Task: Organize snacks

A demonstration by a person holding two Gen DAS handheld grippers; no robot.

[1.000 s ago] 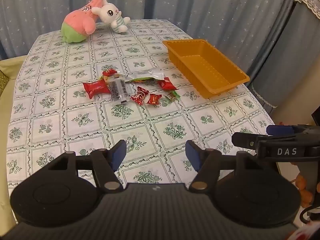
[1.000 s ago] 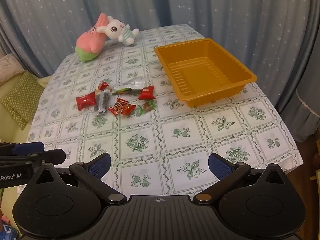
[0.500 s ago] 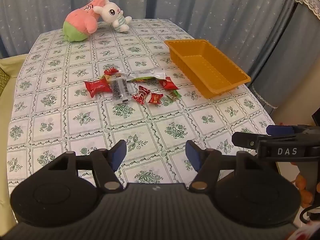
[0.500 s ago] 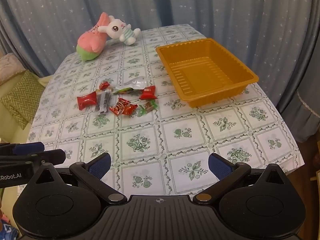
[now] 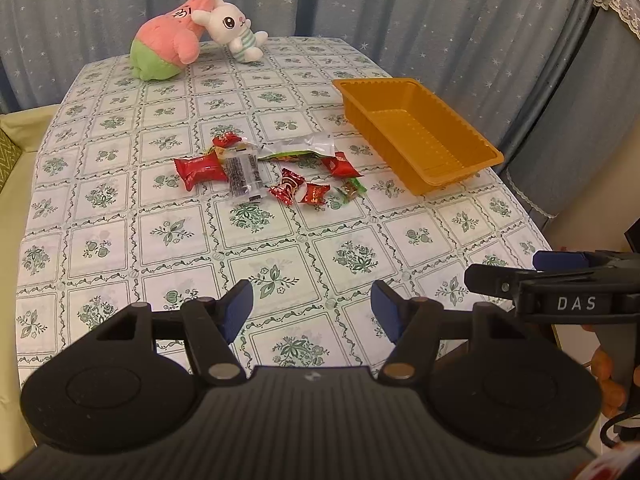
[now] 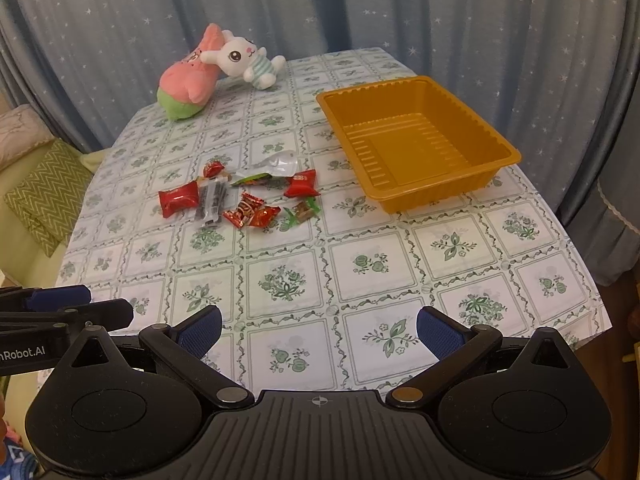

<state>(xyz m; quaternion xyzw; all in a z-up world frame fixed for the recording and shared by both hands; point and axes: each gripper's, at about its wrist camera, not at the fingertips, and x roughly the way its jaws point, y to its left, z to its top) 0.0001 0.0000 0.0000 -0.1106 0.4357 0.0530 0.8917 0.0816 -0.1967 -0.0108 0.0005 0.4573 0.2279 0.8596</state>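
Observation:
Several wrapped snacks lie in a loose cluster mid-table: a red packet (image 5: 199, 168) (image 6: 179, 199), a clear packet with dark contents (image 5: 244, 174) (image 6: 211, 200), small red candies (image 5: 314, 194) (image 6: 262, 216) and a silver-green sachet (image 5: 300, 147) (image 6: 267, 170). An empty orange tray (image 5: 460, 176) (image 6: 440, 190) stands to their right. My left gripper (image 5: 312, 310) hovers open over the near table edge, nothing between its blue pads. My right gripper (image 6: 318, 328) is open too, wider, also well short of the snacks.
A pink-green plush (image 5: 166, 50) (image 6: 188, 84) and a white rabbit plush (image 5: 234, 30) (image 6: 248, 60) sit at the table's far end. Blue starred curtains hang behind. A yellow-green cushion (image 6: 44, 196) lies off the left edge. The floral cloth (image 5: 256, 248) covers the table.

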